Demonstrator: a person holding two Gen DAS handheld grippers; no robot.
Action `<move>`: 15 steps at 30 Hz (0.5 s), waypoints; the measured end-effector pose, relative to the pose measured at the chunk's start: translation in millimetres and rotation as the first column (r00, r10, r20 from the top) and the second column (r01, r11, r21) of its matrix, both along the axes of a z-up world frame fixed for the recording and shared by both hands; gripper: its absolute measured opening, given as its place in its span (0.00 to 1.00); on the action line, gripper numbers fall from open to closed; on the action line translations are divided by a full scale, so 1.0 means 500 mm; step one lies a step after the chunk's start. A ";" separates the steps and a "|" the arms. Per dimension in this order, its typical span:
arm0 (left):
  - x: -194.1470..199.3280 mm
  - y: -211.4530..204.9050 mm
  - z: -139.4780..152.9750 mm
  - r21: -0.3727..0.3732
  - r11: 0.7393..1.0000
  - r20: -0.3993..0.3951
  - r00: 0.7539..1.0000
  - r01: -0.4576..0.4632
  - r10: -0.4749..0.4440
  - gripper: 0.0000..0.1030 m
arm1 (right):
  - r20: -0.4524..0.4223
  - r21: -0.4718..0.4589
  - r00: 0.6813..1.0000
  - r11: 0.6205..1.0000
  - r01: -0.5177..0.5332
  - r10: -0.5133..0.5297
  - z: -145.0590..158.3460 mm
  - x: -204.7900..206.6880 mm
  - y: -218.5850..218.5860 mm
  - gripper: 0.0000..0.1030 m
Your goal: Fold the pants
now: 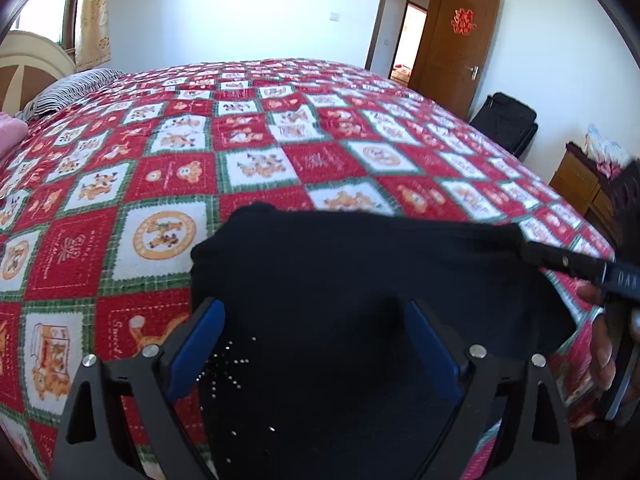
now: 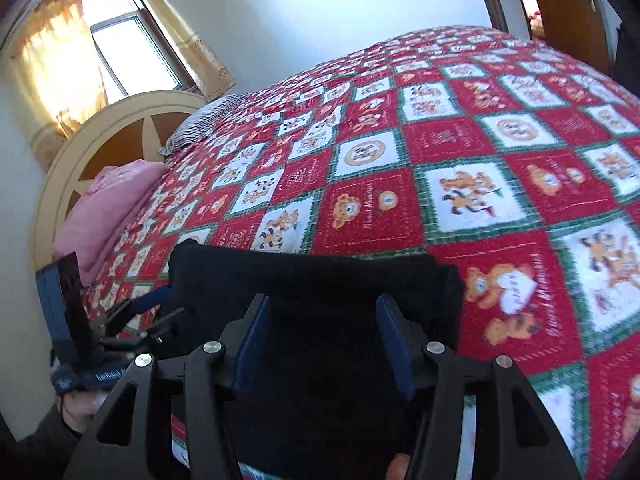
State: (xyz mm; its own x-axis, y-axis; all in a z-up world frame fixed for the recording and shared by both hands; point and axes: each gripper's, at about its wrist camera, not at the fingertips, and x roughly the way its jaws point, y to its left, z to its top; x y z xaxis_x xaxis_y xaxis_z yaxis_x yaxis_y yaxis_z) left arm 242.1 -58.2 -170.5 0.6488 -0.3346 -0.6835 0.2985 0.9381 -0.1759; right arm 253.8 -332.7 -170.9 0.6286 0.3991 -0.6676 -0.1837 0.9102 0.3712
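Both the left gripper [image 1: 316,344] and right gripper [image 2: 320,344] stand wide, holding nothing, over the folded black pants [image 2: 320,280] on the bed [image 2: 480,160]. Risk: an open finger could snag the cloth and undo the fold

Folded black pants [image 1: 360,280] occupy the near edge of a bed under a red patchwork quilt [image 1: 248,152], whose broad middle and far side lie open; a striped pillow [image 1: 68,92] and pink blanket [image 2: 108,204] crowd the headboard [image 2: 120,136] end
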 end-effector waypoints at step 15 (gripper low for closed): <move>0.023 -0.192 0.028 0.087 0.977 0.003 0.980 0.196 -0.197 0.92 | 0.002 0.022 0.999 0.999 0.039 -0.039 -0.005 -0.168 -0.066 0.55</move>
State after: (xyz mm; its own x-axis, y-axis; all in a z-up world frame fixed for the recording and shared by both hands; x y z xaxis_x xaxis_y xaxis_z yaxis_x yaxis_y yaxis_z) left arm 253.4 -154.0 -156.7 0.5840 -0.3966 -0.7083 0.4798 0.8725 -0.0929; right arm 169.6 -365.8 -173.4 0.6457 0.3888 -0.6572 -0.1487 0.9082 0.3912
